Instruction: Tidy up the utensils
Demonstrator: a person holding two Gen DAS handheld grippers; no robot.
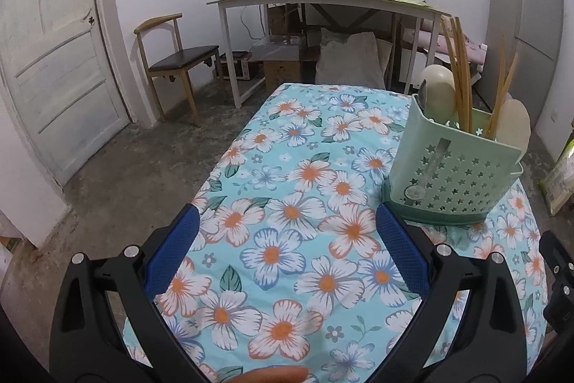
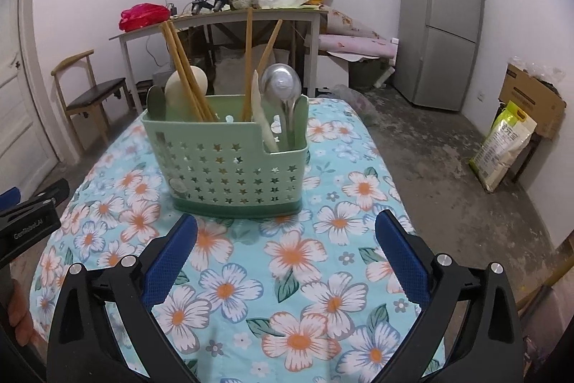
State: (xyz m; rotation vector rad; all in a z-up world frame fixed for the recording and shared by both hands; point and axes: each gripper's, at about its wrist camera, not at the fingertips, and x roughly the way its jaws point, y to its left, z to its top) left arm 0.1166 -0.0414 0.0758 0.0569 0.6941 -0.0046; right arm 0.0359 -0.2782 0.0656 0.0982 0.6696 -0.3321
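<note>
"GenRobot.AI" lettering marks the left tongs.

- We see a table under a floral blue cloth;
- the green utensil caddy stands upright on that cloth, toward its far end.

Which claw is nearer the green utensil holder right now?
Right, though it's close. The right claw faces the green utensil holder straight ahead; the left claw sits off to its left, pointing past it.
</note>
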